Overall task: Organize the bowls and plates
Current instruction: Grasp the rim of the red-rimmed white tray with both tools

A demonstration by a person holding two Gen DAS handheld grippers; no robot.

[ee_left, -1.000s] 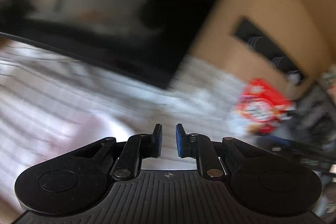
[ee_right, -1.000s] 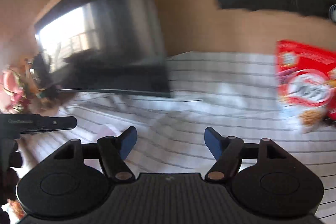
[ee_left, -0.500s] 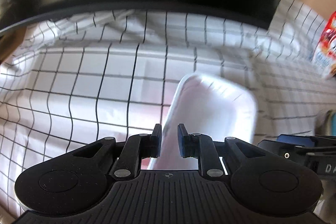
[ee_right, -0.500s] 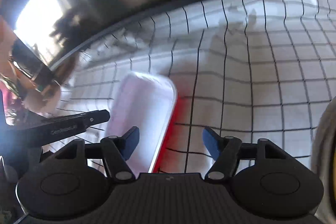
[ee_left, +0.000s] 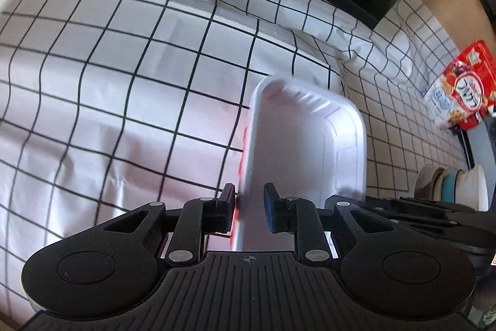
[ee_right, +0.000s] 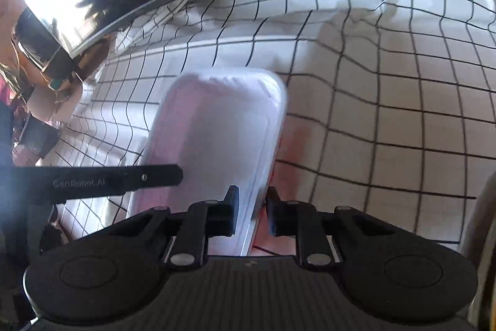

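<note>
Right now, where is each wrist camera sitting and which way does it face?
Left wrist: behind the left gripper, facing down its fingers onto the white rectangular plate and checked tablecloth; right gripper beside it.
Right wrist: behind the right gripper, facing the same plate; left gripper at left.
Shared: plate, cloth, both grippers.

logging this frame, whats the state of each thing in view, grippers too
white plate: tilted on edge, red underside showing, held along both long edges
left gripper: shut on the plate's left edge
right gripper: shut on the plate's right edge
checked cloth: spread out, wrinkled
cereal box: upright
stacked bowls: standing on edge in a row
</note>
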